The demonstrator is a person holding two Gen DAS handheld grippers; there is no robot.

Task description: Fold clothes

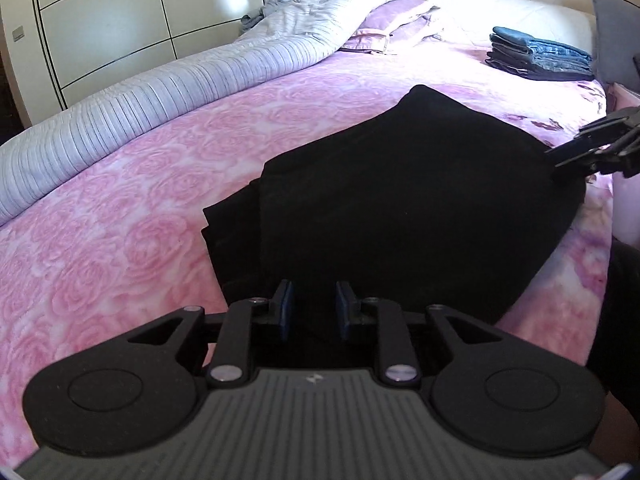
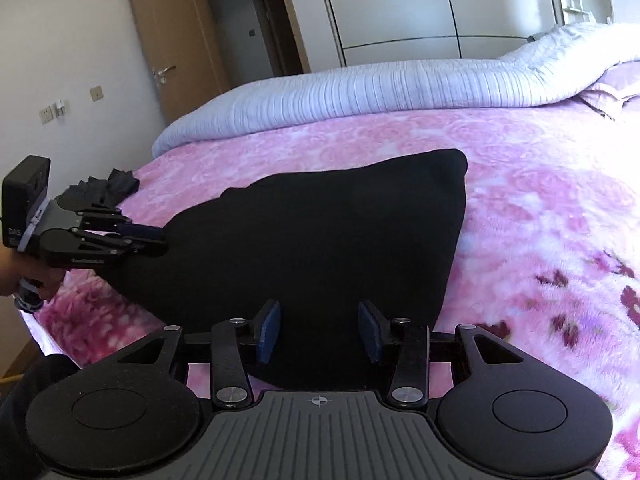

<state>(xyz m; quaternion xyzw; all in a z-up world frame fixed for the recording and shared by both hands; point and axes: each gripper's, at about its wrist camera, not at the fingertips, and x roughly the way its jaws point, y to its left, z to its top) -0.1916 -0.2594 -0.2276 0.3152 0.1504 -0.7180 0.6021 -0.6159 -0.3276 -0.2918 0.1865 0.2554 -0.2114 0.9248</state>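
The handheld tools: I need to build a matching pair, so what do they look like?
Each tool, left tool and right tool, has black linkage arms, blue pads, silver pivot screws and a ribbed grey base. The left carries a black camera box.

pink bedspread (image 1: pixel 120 200), striped duvet (image 2: pixel 360 84), wardrobe (image 1: pixel 100 20)

place: home bedroom | signs: bed (image 1: pixel 120 208) with pink rose cover, pillows (image 1: pixel 392 24) upper centre, wardrobe (image 2: pixel 440 4) top, door (image 2: pixel 176 40) upper left
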